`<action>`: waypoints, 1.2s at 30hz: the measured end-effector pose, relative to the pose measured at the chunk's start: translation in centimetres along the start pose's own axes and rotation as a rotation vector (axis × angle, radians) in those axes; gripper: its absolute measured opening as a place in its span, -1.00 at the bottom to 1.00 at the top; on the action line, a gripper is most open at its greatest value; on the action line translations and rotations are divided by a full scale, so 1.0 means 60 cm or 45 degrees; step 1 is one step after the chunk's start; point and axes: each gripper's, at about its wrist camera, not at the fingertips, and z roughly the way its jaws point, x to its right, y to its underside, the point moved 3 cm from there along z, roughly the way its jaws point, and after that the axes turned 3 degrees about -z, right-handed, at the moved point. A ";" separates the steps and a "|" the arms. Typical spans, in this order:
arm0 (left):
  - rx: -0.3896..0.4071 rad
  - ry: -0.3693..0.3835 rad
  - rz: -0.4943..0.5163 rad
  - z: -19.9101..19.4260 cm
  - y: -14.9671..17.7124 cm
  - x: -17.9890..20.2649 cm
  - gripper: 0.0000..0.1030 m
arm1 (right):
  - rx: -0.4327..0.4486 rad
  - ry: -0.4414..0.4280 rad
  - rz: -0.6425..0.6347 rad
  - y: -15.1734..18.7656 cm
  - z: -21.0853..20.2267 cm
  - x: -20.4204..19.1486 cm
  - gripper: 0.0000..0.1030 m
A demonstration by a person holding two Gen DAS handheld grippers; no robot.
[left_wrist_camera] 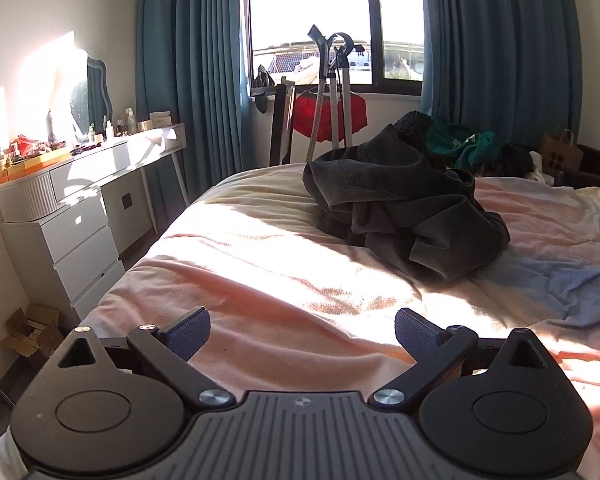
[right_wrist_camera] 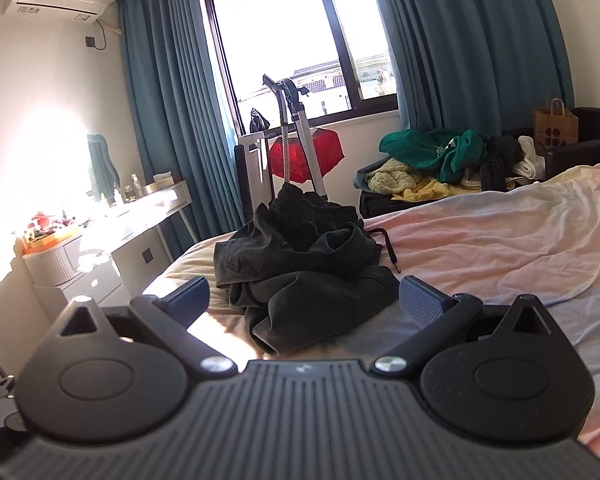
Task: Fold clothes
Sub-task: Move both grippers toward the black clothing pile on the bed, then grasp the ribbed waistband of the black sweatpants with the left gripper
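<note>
Both my grippers, left (left_wrist_camera: 302,334) and right (right_wrist_camera: 304,300), hold their fingers apart, empty. The dark clothes (right_wrist_camera: 300,256) lie crumpled (unfolded) on the bed (left_wrist_camera: 260,264), just beyond my right fingers.

Crumpled dark grey denim-like garment (left_wrist_camera: 404,208): matt, heavy woven cloth with stitched seams. Pale pink bedsheet (left_wrist_camera: 260,280): soft, wrinkled matt cotton-like fabric. Left gripper (left_wrist_camera: 302,334) and right gripper (right_wrist_camera: 304,300): matt black plastic arms, silver metal screws, blue ribbed rubbery pads (left_wrist_camera: 414,334). Teal pleated curtains (right_wrist_camera: 172,92): matt cloth. Brown bag (right_wrist_camera: 556,128): matt paper.
</note>
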 end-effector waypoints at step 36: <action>0.102 -0.016 0.297 0.567 -0.369 0.401 -0.58 | -0.147 0.125 0.248 0.127 0.154 0.141 1.00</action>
